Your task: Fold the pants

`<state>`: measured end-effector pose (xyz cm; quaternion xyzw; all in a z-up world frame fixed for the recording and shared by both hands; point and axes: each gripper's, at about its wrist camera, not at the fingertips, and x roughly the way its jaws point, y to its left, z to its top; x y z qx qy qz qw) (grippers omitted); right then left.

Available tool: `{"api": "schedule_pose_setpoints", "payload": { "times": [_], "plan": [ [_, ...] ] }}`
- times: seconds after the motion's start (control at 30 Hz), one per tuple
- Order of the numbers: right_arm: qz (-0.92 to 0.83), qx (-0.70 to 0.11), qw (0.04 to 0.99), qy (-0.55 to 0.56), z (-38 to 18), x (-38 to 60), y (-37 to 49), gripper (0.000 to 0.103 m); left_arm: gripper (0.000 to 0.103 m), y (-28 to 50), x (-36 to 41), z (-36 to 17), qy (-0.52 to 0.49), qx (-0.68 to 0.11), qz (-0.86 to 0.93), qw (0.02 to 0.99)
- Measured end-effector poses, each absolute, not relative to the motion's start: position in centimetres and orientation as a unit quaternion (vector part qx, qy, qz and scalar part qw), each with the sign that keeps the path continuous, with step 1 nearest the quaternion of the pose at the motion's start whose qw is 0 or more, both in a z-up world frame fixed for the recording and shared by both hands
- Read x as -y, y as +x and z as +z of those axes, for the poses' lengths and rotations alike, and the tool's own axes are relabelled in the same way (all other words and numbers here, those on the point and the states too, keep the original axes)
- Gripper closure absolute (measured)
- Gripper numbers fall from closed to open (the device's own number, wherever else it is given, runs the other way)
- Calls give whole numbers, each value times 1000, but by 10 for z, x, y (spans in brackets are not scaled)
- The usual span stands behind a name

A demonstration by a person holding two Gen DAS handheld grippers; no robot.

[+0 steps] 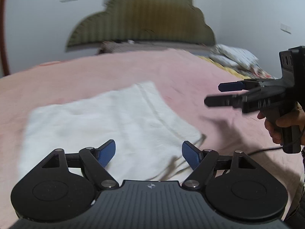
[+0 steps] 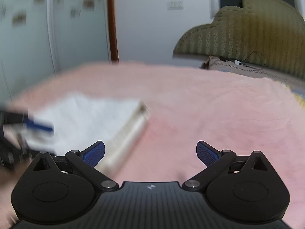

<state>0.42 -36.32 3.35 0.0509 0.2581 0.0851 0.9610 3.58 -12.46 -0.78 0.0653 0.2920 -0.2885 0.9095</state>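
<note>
Between spread jaws holding nothing, the left gripper (image 1: 148, 153) hovers over white folded pants (image 1: 106, 122) on a pink bedspread (image 1: 190, 72).

Off the cloth's right edge, the right gripper (image 2: 150, 153) also stands wide and empty. Soft, light and limp, the layered pants would likely shift or unfold; pinching all layers at a corner or the thick folded edge looks safest.

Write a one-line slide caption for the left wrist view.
Left tool open above folded white pants on a pink bedspread; right tool open alongside.
</note>
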Motion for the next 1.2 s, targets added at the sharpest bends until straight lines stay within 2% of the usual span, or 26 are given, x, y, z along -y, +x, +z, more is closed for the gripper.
{"api": "schedule_pose_setpoints", "payload": {
  "times": [0.13,0.3,0.47,0.73,0.93,1.1,1.2],
  "plan": [
    [126,-229,960,100,42,335,17,0,18,9,80,3,85,-275,-248,925],
    [146,-259,951,90,35,294,36,0,16,-19,52,-8,178,-248,-201,931],
    [139,-286,945,81,21,277,54,0,15,-26,54,-30,261,-230,-149,926],
    [121,-291,948,44,7,267,55,0,12,0,66,-46,284,-241,-60,926],
    [121,-291,948,40,2,269,57,0,11,-9,35,-25,240,-216,7,946],
    [121,-295,947,35,-8,267,57,0,13,8,-4,-36,126,-321,-16,939],
    [121,-297,947,19,-8,266,54,0,13,8,-14,-33,97,-331,-26,938]
  ]
}}
